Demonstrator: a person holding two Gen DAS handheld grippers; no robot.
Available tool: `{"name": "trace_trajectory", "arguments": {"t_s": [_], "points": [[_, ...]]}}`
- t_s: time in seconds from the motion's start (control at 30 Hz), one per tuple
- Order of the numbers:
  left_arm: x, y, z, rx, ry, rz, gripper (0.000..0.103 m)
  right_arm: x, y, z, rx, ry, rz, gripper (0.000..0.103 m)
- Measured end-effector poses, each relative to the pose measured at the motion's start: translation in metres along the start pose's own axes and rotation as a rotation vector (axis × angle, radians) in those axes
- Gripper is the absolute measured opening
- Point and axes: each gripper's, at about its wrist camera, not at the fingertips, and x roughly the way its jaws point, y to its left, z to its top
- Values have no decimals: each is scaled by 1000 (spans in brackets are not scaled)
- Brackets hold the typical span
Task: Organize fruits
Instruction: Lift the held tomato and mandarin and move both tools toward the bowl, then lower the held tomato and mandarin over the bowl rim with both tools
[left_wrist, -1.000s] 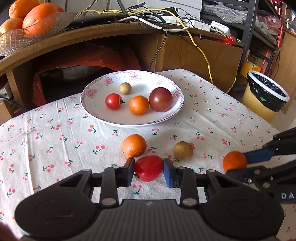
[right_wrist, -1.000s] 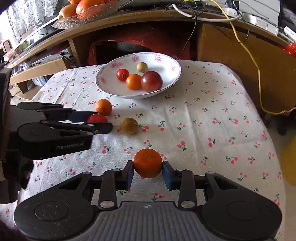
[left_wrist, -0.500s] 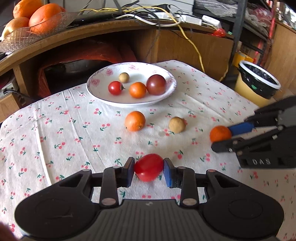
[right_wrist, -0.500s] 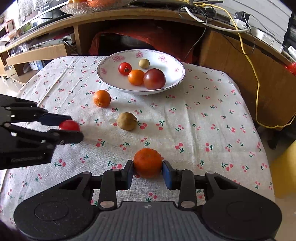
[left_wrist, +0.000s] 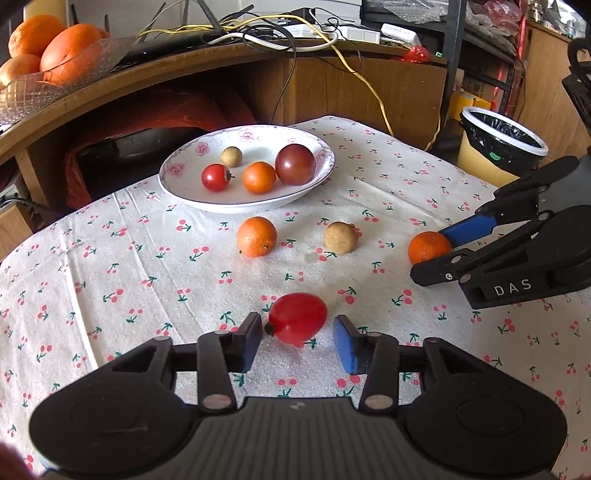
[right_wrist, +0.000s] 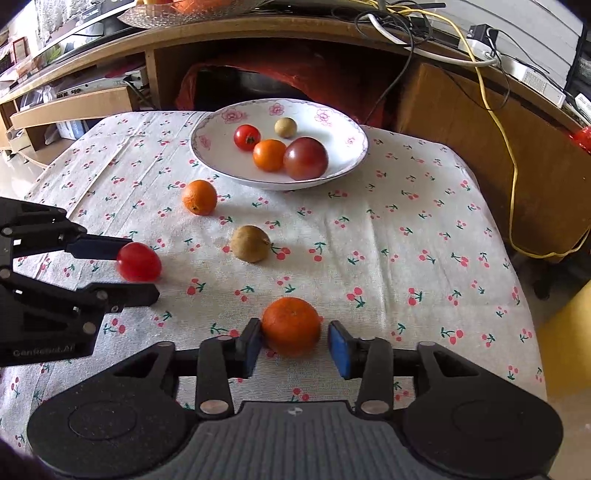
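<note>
Glossy oval red tomato (left_wrist: 297, 324), dimpled round orange (right_wrist: 291, 326)

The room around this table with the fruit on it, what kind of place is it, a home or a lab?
Most likely a lived-in home room, not a lab: a cherry-print tablecloth, a flowered plate of fruit, a wooden shelf strewn with cables, and a lined bin beside it.

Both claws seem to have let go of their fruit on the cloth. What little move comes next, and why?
Probably draw both back. The left gripper and right gripper stand open around the red tomato and orange, which seem to rest on the tablecloth.
</note>
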Motion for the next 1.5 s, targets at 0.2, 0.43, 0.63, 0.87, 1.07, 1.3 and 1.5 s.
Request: {"name": "trace_trajectory", "arguments": {"t_s": [0.2,0.43,0.63,0.87,1.07,1.3,1.5], "points": [[5,0,7,-5,6,5,51,0,-2,1,22,9,29,28],[1,-1,6,-7,27,9,44,-1,-5,0,37,17,40,28],[0,0,3,-9,25,1,44,0,-4,0,35,16,37,28],[-1,1,6,-17,34,-6,41,1,-6,1,47,17,44,28],[-4,4,22,-36,-6,2,41,-5,-5,17,43,-33,46,28],[-3,12,45,-49,-59,33,41,-8,-2,46,31,-104,42,28],[4,20,57,-61,-74,47,41,-3,-3,60,49,-122,56,28]]}}
